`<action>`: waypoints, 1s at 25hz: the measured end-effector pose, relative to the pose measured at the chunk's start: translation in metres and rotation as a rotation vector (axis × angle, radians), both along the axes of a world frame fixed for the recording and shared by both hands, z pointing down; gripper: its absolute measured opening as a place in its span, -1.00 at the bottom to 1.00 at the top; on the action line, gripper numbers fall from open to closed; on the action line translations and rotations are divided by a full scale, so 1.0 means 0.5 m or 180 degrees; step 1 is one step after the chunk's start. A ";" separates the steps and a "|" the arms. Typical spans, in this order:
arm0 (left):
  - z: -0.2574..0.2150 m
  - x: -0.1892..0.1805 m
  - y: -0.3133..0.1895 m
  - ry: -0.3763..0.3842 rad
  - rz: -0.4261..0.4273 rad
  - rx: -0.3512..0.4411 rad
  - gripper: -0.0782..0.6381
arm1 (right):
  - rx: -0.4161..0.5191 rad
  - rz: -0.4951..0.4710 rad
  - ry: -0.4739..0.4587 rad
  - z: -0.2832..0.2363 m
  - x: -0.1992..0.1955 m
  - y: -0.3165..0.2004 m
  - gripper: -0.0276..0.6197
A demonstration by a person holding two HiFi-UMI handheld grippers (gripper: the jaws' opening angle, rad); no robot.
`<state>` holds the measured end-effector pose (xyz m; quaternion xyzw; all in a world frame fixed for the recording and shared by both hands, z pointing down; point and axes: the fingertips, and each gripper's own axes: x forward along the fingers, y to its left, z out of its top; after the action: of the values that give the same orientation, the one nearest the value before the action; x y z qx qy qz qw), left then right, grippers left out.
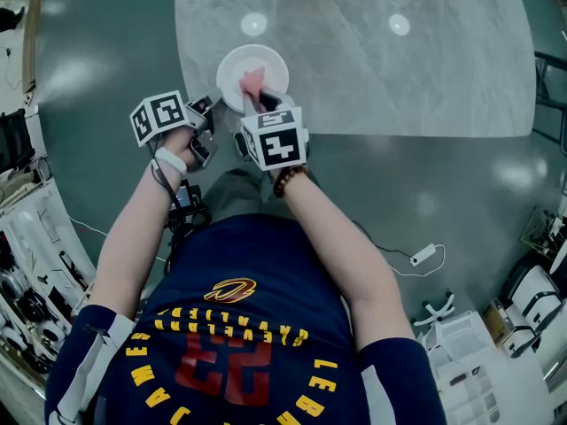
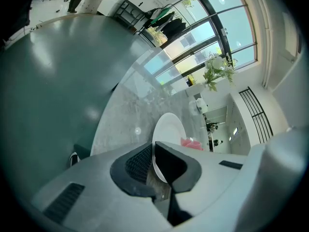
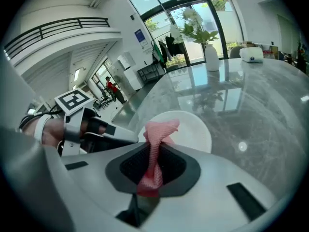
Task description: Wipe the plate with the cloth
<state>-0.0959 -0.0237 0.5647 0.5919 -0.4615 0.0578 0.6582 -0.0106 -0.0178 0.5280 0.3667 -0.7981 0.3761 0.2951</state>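
A white plate [image 1: 239, 65] lies at the near edge of the grey marble table [image 1: 399, 69]. My left gripper [image 1: 211, 106] is shut on the plate's near left rim; the rim [image 2: 155, 163] runs edge-on between its jaws. My right gripper [image 1: 264, 106] is shut on a pink cloth [image 1: 252, 81], and the cloth's bunched free end [image 3: 161, 128] rests over the plate [image 3: 193, 129]. The same cloth [image 2: 191, 142] pokes up behind the plate [image 2: 169, 127] in the left gripper view. The left gripper [image 3: 125, 138] reaches the plate's left side.
The table is round-edged and ends just under my grippers, with dark green floor [image 1: 425, 193] below. A vase of flowers [image 3: 208, 52] and a small white device [image 3: 251, 54] stand at the table's far side. A white power strip [image 1: 423, 255] lies on the floor at right.
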 end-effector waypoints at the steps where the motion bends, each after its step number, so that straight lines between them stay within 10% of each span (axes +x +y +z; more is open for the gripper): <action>1: 0.001 0.001 0.000 0.0008 -0.0008 0.0000 -0.73 | -0.0010 -0.0090 -0.0012 0.002 -0.019 0.008 -0.79; 12: -0.001 0.006 -0.001 0.0037 0.0045 0.0041 -0.73 | -0.0199 -0.0553 0.0125 0.044 -0.083 0.050 -0.79; 25: -0.005 0.012 0.001 0.0039 0.0167 0.0020 -0.72 | -0.0177 -0.0095 0.0145 0.049 0.038 0.010 -0.79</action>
<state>-0.0898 -0.0233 0.5620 0.6062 -0.4420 0.0700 0.6574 0.0082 -0.0129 0.5527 0.3549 -0.7858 0.3853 0.3288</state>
